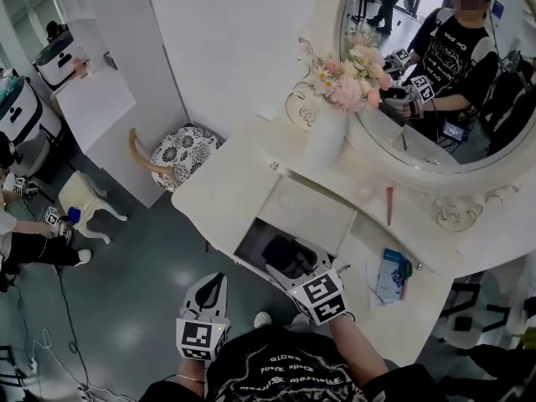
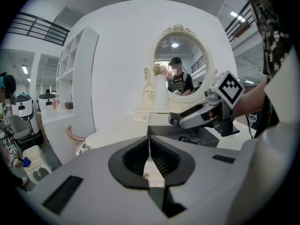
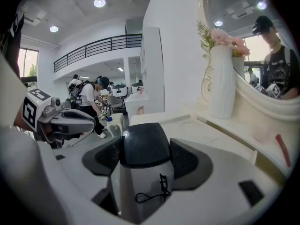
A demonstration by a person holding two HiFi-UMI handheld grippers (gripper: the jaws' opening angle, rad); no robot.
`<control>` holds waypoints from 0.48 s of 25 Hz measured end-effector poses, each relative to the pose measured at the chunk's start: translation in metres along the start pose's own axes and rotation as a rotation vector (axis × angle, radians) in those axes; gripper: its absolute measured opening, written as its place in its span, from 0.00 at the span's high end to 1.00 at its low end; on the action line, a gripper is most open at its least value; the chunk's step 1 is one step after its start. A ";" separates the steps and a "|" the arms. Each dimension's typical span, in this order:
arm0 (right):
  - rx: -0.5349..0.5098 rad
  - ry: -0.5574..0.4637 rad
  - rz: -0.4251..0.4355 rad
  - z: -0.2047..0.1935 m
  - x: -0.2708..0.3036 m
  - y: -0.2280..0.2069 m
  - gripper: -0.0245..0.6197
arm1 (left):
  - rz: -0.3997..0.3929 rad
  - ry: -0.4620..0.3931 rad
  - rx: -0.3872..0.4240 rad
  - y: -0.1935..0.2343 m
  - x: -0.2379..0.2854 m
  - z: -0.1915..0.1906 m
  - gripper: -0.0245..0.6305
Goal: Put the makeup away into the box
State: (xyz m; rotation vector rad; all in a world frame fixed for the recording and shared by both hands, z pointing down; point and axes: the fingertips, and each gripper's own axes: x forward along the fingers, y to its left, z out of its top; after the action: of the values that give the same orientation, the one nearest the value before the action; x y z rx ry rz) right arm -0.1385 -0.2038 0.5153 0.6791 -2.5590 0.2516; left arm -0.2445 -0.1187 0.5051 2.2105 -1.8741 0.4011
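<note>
My right gripper [image 1: 286,260] hangs over the open grey drawer [image 1: 251,243] of the white vanity table [image 1: 226,193], shut on a makeup bottle [image 1: 281,253]. In the right gripper view the bottle [image 3: 140,184] has a rounded black cap, a pale grey body and a thin black print, and the right gripper [image 3: 144,150] clamps it on both sides. My left gripper [image 1: 215,282] is off the table's front edge, over the floor, shut and empty. The left gripper [image 2: 149,161] looks toward the right gripper [image 2: 206,114] above the drawer [image 2: 194,137].
On the tabletop lie a red stick [image 1: 389,205] and a blue-and-white packet [image 1: 392,275]. A white vase of pink flowers [image 1: 327,137] stands before the oval mirror [image 1: 452,74]. A patterned stool [image 1: 184,153] sits left of the table. People stand farther left.
</note>
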 end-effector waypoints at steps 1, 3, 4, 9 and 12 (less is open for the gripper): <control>0.001 0.003 0.003 0.000 0.003 0.000 0.45 | 0.003 0.000 -0.003 0.002 -0.001 -0.001 0.93; 0.002 0.015 0.008 -0.001 0.009 0.001 0.45 | 0.013 0.004 -0.011 0.006 -0.004 -0.003 0.93; 0.000 0.021 0.011 -0.002 0.012 0.002 0.45 | 0.020 0.006 -0.014 0.008 -0.006 -0.004 0.93; -0.010 0.039 0.030 -0.003 0.024 0.008 0.45 | 0.061 0.013 -0.026 0.022 -0.016 -0.007 0.93; -0.018 0.055 0.038 -0.005 0.031 0.009 0.45 | 0.079 0.016 -0.032 0.027 -0.021 -0.010 0.93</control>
State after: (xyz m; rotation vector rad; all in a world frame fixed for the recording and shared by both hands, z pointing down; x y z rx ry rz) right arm -0.1647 -0.2076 0.5344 0.6085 -2.5207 0.2564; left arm -0.2754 -0.1008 0.5069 2.1123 -1.9506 0.3978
